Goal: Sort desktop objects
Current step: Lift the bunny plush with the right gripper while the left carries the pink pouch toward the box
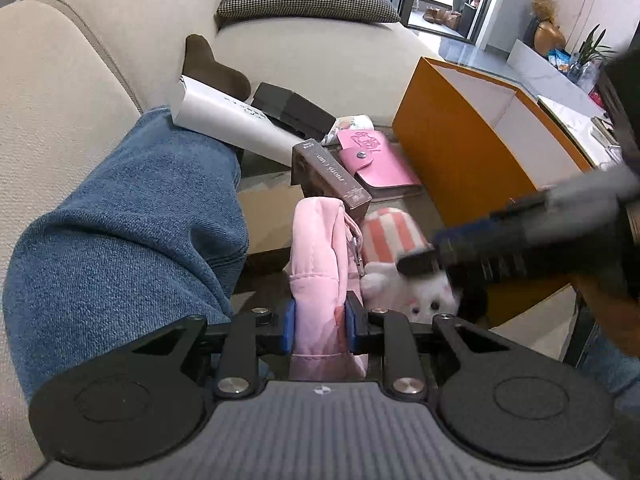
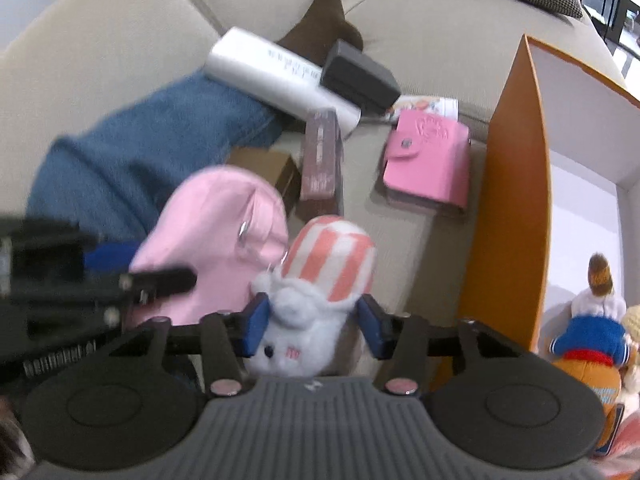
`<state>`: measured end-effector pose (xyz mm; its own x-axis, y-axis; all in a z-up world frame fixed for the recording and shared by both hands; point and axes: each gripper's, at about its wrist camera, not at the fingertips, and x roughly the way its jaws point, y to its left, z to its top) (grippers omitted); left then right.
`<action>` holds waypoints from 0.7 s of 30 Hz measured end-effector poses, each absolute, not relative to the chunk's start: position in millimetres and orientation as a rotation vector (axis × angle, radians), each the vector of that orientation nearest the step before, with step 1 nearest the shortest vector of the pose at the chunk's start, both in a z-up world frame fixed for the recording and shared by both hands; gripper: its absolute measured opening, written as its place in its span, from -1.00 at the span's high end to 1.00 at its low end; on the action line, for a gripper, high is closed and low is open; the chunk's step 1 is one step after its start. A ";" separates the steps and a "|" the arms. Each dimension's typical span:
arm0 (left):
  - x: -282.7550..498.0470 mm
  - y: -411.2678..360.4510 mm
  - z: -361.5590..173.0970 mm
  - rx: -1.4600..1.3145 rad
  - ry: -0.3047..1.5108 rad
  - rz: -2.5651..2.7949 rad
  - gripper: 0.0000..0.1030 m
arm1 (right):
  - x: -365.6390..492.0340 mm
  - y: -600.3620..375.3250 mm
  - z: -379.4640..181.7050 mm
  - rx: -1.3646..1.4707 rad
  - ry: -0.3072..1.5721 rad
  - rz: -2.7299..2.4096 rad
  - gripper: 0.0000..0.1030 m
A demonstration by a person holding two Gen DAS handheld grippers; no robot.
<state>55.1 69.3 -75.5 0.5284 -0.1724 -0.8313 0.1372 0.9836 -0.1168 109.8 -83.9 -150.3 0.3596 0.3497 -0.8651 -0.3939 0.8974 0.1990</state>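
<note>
In the left wrist view, the left gripper (image 1: 320,322) sits at the lower centre of the frame with its 2 blue pads pressed into the sides of a pink plush pouch (image 1: 318,252), so it is clenched on the pouch, whose soft fabric bulges above and below the pads. Just right of the pouch lies a white plush toy (image 1: 404,276) with a pink-and-white striped hat, touching the pouch's side. The right gripper reaches in from the right edge of this frame as a dark, blurred bar over the toy. In the right wrist view, the right gripper (image 2: 316,326) sits at the lower centre, its blue pads standing on either side of the toy's white body; the left pad meets the fur, while a gap shows at the right pad, so the toy is between the jaws and not gripped. Above the pouch in the left wrist view, a brown box (image 1: 330,178) lies on the glass tabletop (image 1: 416,200), with a pink snap wallet (image 1: 376,158) to its right. A white tube-shaped package (image 1: 232,122) and a black box (image 1: 294,110) lie further up, towards the upper centre. An orange box with white inside walls (image 1: 460,152) stands open at the right. A person's leg in blue denim (image 1: 132,220) fills the left side, against a beige sofa (image 1: 80,64). At the right edge of the right wrist view, more plush toys (image 2: 592,328) sit inside the orange box.
</note>
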 end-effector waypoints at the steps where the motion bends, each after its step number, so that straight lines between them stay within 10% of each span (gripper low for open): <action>1: 57.0 68.5 -77.1 -0.050 1.002 -0.188 0.47 | 116.9 -85.0 -148.3 -0.030 1.107 0.476 0.27; 9: 64.7 54.7 -91.5 -0.001 1.016 -0.148 0.47 | 133.3 -75.8 -148.3 0.045 1.118 0.497 0.36; 21: 63.4 61.6 -96.5 0.004 1.009 -0.127 0.51 | 101.1 -92.4 -158.3 0.156 1.190 0.309 -0.05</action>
<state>63.4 61.6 -96.5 0.5260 -0.1047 -0.8440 0.1079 0.9926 -0.0558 101.1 -92.4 -158.3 0.3358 0.3173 -0.8869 -0.1541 0.9474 0.2806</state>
